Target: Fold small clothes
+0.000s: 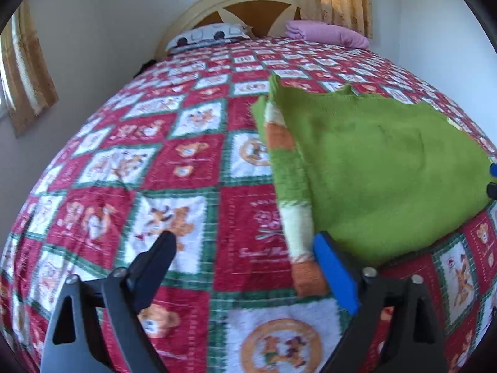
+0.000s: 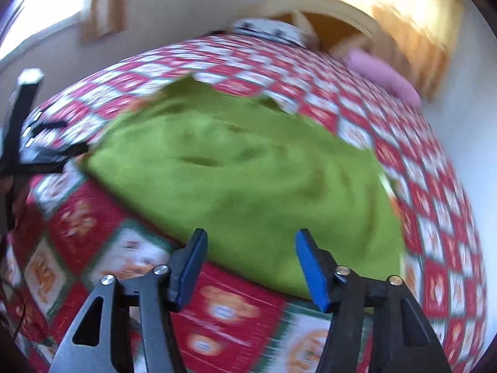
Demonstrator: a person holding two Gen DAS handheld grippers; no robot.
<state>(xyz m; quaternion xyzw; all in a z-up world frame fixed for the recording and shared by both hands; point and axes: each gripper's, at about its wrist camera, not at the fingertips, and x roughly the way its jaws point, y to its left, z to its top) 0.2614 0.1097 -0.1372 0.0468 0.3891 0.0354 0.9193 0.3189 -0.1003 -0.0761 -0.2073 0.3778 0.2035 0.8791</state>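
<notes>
Nearest in the left wrist view, the left gripper [image 1: 245, 242] stands spread wide over the bedspread [image 1: 186, 161] and holds nothing. Its blue-padded finger sits at the near left corner of the green garment [image 1: 372, 168], right at the striped sleeve [image 1: 295, 214] that lies folded along the garment's left edge. Whether the pad touches the cloth cannot be told.

In the right wrist view, the right gripper [image 2: 251, 255] is about half open, and no cloth sits between its pads; it hovers at the near edge of the green garment [image 2: 242, 171]. That picture is smeared, so the hand is likely sweeping sideways.

Risks, as I judge them: the left finger could snag the striped sleeve and drag it out of its fold. A fast-moving right gripper could close on too little cloth, or pinch the soft bedspread along with the hem and lift both. The knit looks thick and limp, so a one-sided pull would skew the folded shape and wrinkle the middle.

Farther off, the garment's far edge shows uneven points. At the head of the bed, well apart, lie a patterned pillow [image 1: 208, 35] and a pink pillow [image 1: 326, 34].
</notes>
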